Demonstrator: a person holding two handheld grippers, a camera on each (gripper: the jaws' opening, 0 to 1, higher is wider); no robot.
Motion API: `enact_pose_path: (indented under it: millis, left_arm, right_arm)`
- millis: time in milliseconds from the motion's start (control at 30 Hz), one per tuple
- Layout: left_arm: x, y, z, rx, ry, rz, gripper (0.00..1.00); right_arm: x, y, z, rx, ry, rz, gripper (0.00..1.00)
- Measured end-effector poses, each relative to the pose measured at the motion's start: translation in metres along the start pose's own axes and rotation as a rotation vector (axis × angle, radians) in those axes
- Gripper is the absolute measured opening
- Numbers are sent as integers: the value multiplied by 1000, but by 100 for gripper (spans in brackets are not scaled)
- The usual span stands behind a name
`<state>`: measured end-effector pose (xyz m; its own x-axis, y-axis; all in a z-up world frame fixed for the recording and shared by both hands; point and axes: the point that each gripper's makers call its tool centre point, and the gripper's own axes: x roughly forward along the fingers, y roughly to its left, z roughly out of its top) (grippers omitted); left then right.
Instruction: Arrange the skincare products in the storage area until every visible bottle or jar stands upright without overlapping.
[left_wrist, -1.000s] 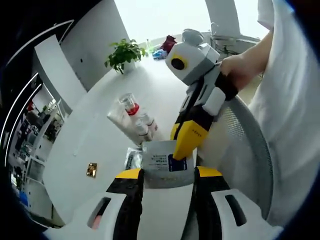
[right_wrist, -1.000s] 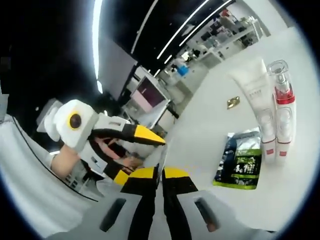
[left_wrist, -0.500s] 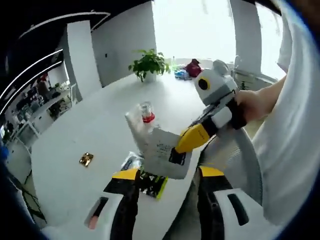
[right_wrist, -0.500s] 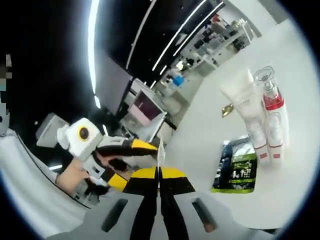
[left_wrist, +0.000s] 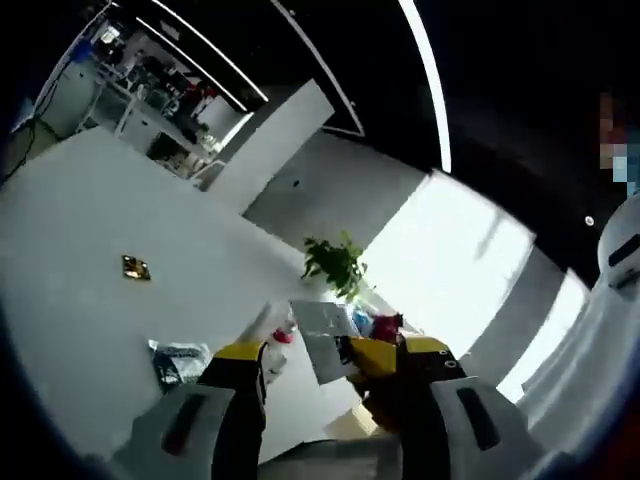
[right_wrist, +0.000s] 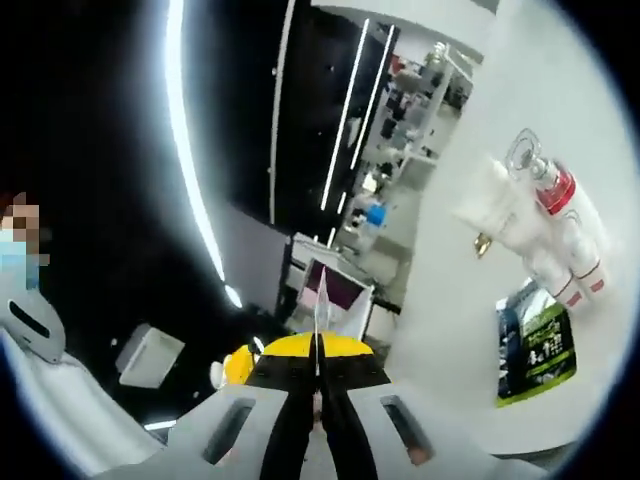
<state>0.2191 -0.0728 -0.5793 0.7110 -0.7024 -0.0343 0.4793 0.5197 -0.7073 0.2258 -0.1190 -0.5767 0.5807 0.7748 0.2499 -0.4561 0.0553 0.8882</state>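
Flat white sachet (left_wrist: 325, 335): held off the table, between both grippers. In the left gripper view it shows face-on, a pale rectangle with a small dark printed patch low on its right side. In the right gripper view the same sachet (right_wrist: 322, 300) shows edge-on, a thin pale sliver rising from the closed jaw tips.

Right gripper (right_wrist: 318, 368): jaws pressed together on the sachet's lower edge. That pinch carries the piece. Its yellow tip (left_wrist: 375, 355) shows in the left gripper view at the sachet's lower right corner.

Left gripper (left_wrist: 330, 362): jaws spread wide apart, one either side of the sachet. The sachet sits in the gap, nearer the right-hand jaw; contact with either jaw cannot be made out. Judgement: the left gripper is posed to receive or steady the sachet, so this reads as a hand-over or re-grip in mid-air, not yet a placement.

On the white table (left_wrist: 70, 250), well apart from the jaws: a white tube (right_wrist: 500, 225) and a clear-capped bottle with a red band (right_wrist: 555, 205), lying side by side and touching, both on their sides. Just near of them lies a dark green-and-black sachet (right_wrist: 535, 345), flat. In the left gripper view the red-banded bottle (left_wrist: 283, 333) peeks out left of the held sachet, the dark sachet (left_wrist: 180, 358) further left.

Judgement: both bottle and tube need standing up; task is early.

Far on the table: small gold object (left_wrist: 135, 267), potted plant (left_wrist: 335, 265).
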Motion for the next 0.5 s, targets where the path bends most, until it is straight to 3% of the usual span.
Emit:
enact_pose_path:
  millis: [133,300,400,500]
  left_arm:
    - [6,-8,-3,-119,-45,-29,41]
    - [12,-12,-9,-147,-54,-29,33]
    - [14,-14,-4,-168,-114,-26,23]
    - [14,-12,4,-215,-187,-17,14]
  right_arm:
    - [5,5,0,39,-70,39,1]
    - [11,8,-3,53,-124,60,1]
    - [13,10,-4,36,-138,68,1]
    - [13,7,3,100,-218,69,1]
